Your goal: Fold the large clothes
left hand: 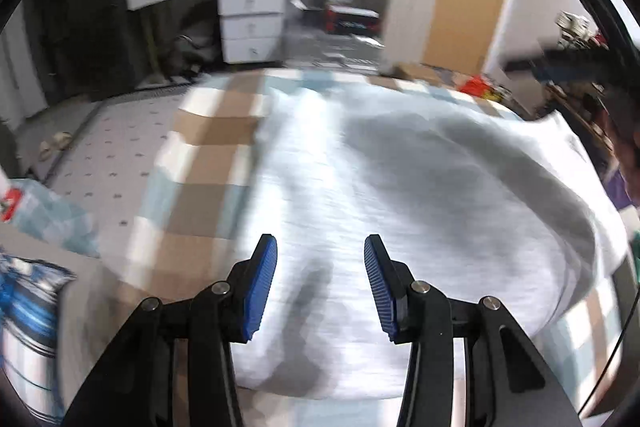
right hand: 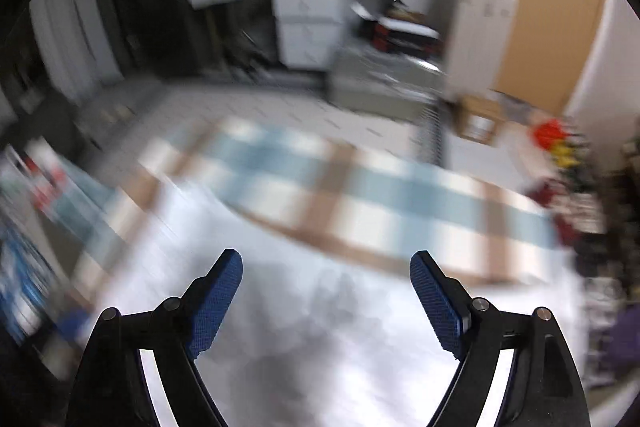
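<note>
Everywhere blurred – both tongs, left (left hand: 320, 247) and right (right hand: 326, 263), gape empty above the white garment (left hand: 400, 187) – its edges smeared

Both cameras looked down at a slant along their own fingers, close above the white cloth (left hand: 400, 187) on the checked bed (left hand: 208, 131). The left view sat near the cloth's left edge. The right view, more blurred, saw the bed's far edge (right hand: 360, 203). Both faced the same far wall, with the drawers (left hand: 252, 23) and the door (right hand: 560, 27).
</note>
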`<state>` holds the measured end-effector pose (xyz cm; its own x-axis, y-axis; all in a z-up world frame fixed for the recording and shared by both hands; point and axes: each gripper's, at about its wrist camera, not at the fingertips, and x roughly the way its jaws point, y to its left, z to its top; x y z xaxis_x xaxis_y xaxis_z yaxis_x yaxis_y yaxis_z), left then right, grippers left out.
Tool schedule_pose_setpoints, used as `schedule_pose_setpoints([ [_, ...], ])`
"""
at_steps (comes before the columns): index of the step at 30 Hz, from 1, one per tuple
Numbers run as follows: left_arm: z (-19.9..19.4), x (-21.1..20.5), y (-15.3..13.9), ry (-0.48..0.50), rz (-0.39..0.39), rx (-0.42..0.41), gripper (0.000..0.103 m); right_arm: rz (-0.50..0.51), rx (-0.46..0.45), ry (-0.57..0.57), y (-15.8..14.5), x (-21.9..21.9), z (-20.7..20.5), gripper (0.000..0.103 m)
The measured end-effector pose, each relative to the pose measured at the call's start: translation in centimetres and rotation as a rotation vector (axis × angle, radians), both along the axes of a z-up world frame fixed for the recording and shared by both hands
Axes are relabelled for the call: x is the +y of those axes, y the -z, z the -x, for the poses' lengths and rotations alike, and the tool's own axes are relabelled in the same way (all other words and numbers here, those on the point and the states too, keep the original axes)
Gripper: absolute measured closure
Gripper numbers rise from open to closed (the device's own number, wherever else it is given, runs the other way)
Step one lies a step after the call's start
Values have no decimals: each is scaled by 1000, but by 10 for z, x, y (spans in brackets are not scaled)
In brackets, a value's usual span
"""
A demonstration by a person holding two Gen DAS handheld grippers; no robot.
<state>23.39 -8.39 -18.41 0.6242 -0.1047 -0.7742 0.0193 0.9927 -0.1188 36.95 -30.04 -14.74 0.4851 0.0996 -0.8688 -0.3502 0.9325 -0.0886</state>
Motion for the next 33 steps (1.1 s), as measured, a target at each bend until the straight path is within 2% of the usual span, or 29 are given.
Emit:
schedule_pose_setpoints([
  [2, -1, -17, 0, 61, 26, 2, 63, 128, -3, 1, 7, -32, 19, 17],
  [5, -10, -41, 10, 131, 37, 29, 63, 238, 23, 52, 28, -84, 34, 17],
  [7, -20, -44, 23, 109, 23, 87, 63, 272, 87, 123, 54, -114, 31, 18],
  [8, -28, -41, 36, 74, 14, 147, 64, 286, 168, 165, 77, -131, 27, 19],
  [9, -30, -36, 41, 54, 43, 160, 64, 282, 217, 195, 93, -144, 23, 19],
  [10, -30, -33, 40, 42, 54, 151, 64, 233, 241, 227, 103, -155, 22, 19],
  [11, -32, -33, 39, 33, 24, 156, 64, 155, 234, 270, 105, -167, 21, 15],
  [13, -32, -34, 38, 22, -44, 151, 64, 150, 218, 290, 107, -174, 18, 7],
  [15, -31, -32, 41, -13, -134, 135, 63, 143, 223, 289, 107, -177, 16, 5],
  [16, -31, -29, 41, -16, -132, 132, 63, 141, 240, 301, 105, -177, 12, 6],
  [17, -32, -25, 40, -21, -105, 136, 63, 153, 254, 315, 98, -172, 7, 29],
  [18, -32, -21, 39, -29, -76, 142, 63, 137, 243, 305, 87, -166, 4, 45],
  [19, -33, -18, 37, -39, -48, 144, 63, 77, 208, 275, 69, -156, 3, 63],
  [20, -33, -14, 37, -48, -18, 146, 63, 2, 173, 241, 55, -144, 2, 59],
  [22, -33, -18, 40, -48, -6, 148, 63, -144, 177, 144, 38, -114, 1, 59],
  [25, -30, -21, 39, -44, -35, 138, 63, -193, 260, 27, 45, -56, -8, 60],
  [27, -25, -26, 37, -38, -46, 136, 63, -151, 288, -46, 61, -12, -13, 66],
  [28, -25, -25, 37, -39, -54, 140, 63, -90, 297, -74, 73, 7, -12, 67],
  [29, -24, -26, 37, -51, -84, 145, 63, 20, 296, -80, 92, 24, -10, 69],
  [31, -28, -22, 39, -72, -121, 138, 62, 124, 304, -93, 119, 36, -8, 69],
  [32, -29, -19, 39, -72, -113, 140, 61, 140, 285, -92, 118, 40, -9, 69],
  [33, -28, -17, 40, -68, -100, 142, 61, 150, 304, -80, 114, 43, -13, 69],
])
